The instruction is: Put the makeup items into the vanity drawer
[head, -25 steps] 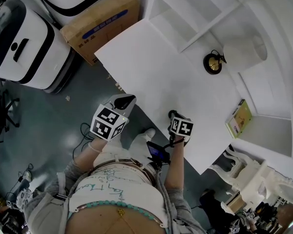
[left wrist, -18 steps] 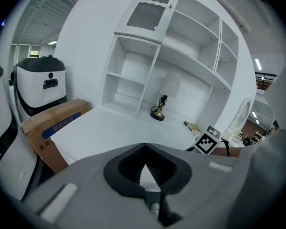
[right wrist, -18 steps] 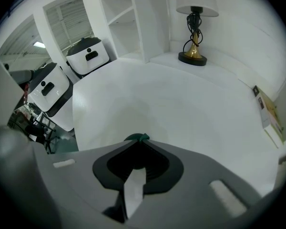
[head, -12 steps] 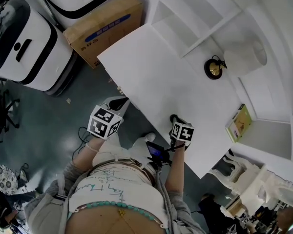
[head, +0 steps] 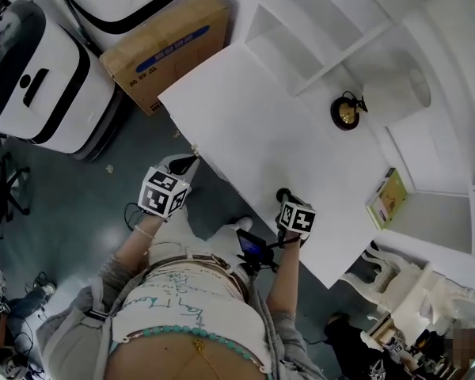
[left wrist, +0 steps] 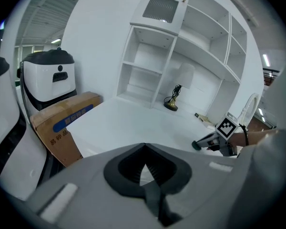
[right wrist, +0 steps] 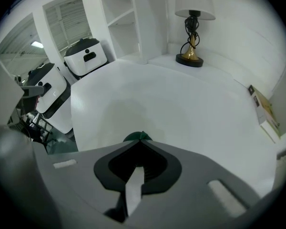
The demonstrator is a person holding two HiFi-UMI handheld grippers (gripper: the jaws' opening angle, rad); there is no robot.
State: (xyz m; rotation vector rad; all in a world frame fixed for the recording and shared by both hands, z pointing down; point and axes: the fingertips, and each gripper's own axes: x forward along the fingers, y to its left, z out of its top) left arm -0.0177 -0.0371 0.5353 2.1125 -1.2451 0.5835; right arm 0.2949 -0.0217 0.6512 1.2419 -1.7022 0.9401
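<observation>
Left gripper (head: 191,163): I saw it left of centre, beside the desk (head: 245,117) edge, fingers closed, empty.
Right gripper (head: 283,195): lower centre, fingers pinched a dark green round item (right wrist: 137,137).

Staged bedroom: white shelves (head: 301,18), lamp (head: 394,87)

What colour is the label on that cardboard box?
Blue; the cardboard box shows it best in the head view.

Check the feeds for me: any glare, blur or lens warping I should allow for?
Head view: even light, the white tabletop nearly washed out, little shadow. Left gripper view: strong fisheye, bowed shelves, black corners, the left gripper soft up close. Right gripper view: same warping, lamp sharp, right gripper blurred.
</observation>
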